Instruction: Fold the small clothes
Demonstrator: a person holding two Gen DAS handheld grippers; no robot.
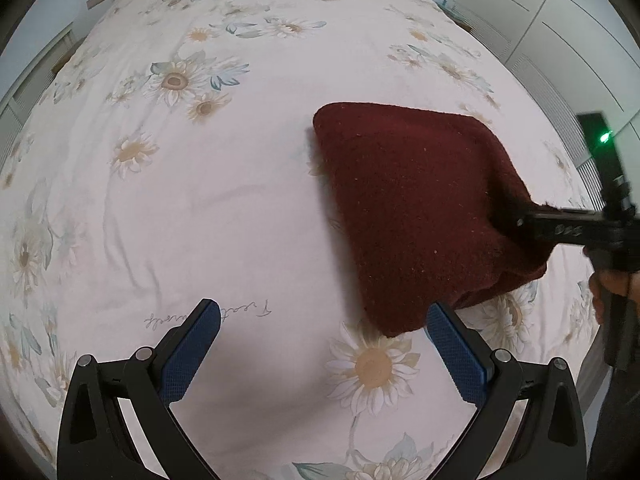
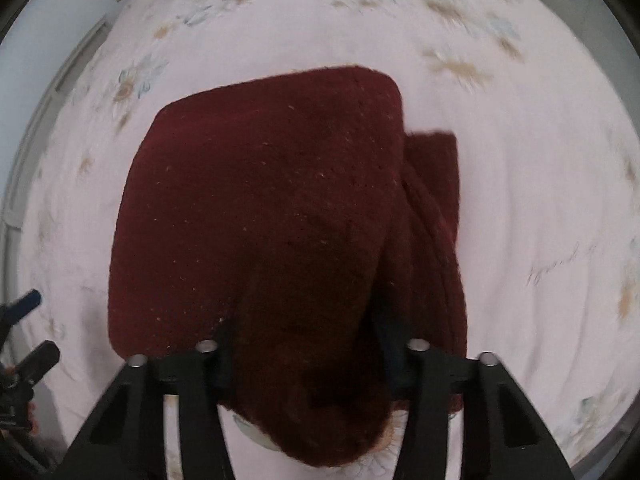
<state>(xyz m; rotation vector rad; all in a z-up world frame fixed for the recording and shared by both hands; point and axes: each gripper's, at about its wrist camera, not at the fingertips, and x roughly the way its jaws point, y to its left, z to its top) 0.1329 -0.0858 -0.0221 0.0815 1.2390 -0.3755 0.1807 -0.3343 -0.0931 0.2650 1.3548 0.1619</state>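
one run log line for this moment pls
stage: folding | right tool: shut on dark red knit garment, near edge bunched | left tool: open, empty, beside garment | surface: floral bedsheet

The garment (image 1: 420, 208) is seen to be a dark red knit with a fuzzy, matt nap, flecked with pale lint; ribbed folds are shown along its right side in the right wrist view. The bed (image 1: 224, 208) is covered by a smooth, thin, matt cotton-like sheet, pale pink with printed daisies and lightly creased. The left tongs (image 1: 324, 340) are made of matt black plastic, fitted with blue pads (image 1: 188, 354) of finely dimpled, rubbery texture and with small dull-silver metal pins. The right tongs (image 2: 308, 356) show the same matt black plastic and metal pins. The cupboard fronts (image 1: 532, 20) appear smooth and satin white.
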